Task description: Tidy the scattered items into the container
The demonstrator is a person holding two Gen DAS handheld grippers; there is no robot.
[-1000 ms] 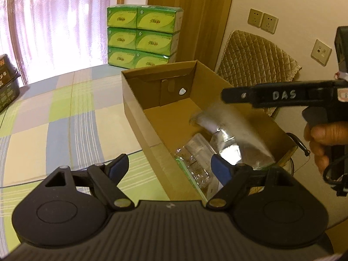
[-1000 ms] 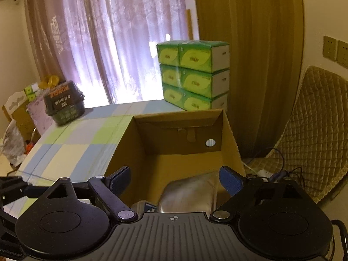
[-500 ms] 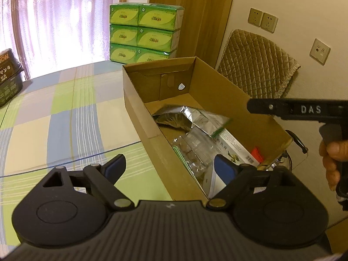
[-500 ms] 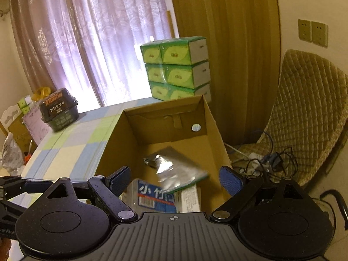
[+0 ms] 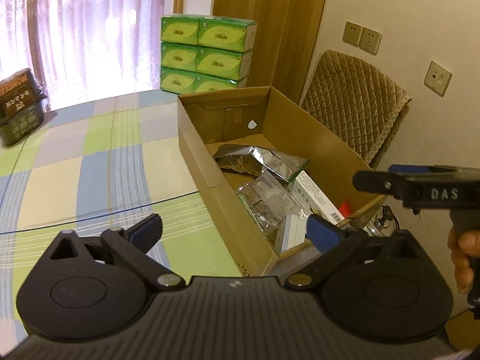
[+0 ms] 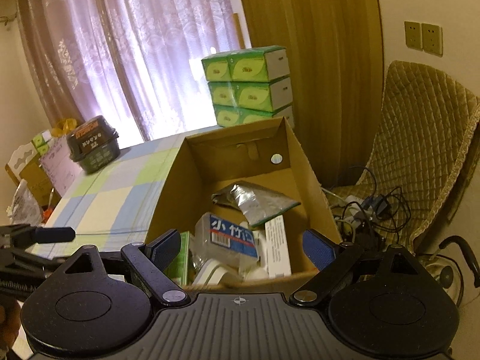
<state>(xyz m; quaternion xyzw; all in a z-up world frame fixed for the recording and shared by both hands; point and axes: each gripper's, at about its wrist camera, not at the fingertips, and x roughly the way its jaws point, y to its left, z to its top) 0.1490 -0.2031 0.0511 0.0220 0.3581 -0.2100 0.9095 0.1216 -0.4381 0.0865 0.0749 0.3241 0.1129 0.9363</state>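
Observation:
An open cardboard box point(image 5: 195, 156) stands on the checked table. Inside it lie a silver foil pouch point(image 5: 258, 157), a clear plastic package point(image 5: 264, 198), a white carton point(image 5: 315, 195) and a small red item point(image 5: 346, 208). My left gripper point(image 5: 234, 231) is open and empty, over the box's near left corner. My right gripper point(image 5: 360, 181) hovers at the box's near right end. The right wrist view looks down into the box point(image 6: 168, 198) at the pouch point(image 6: 258, 201), the blue-labelled clear package point(image 6: 231, 237) and the carton point(image 6: 277, 246). The right gripper point(image 6: 240, 247) is open and empty.
A checked tablecloth point(image 5: 90, 156) covers the table left of the box. A dark basket point(image 6: 93, 144) sits at the table's far corner. Green tissue boxes point(image 5: 204, 54) are stacked behind. A quilted chair point(image 6: 426, 138) with tangled cables point(image 6: 369, 210) stands to the right.
The foil pouch has fallen from under the right gripper and now lies flat in the box. The right gripper has drawn back toward the box's near end.

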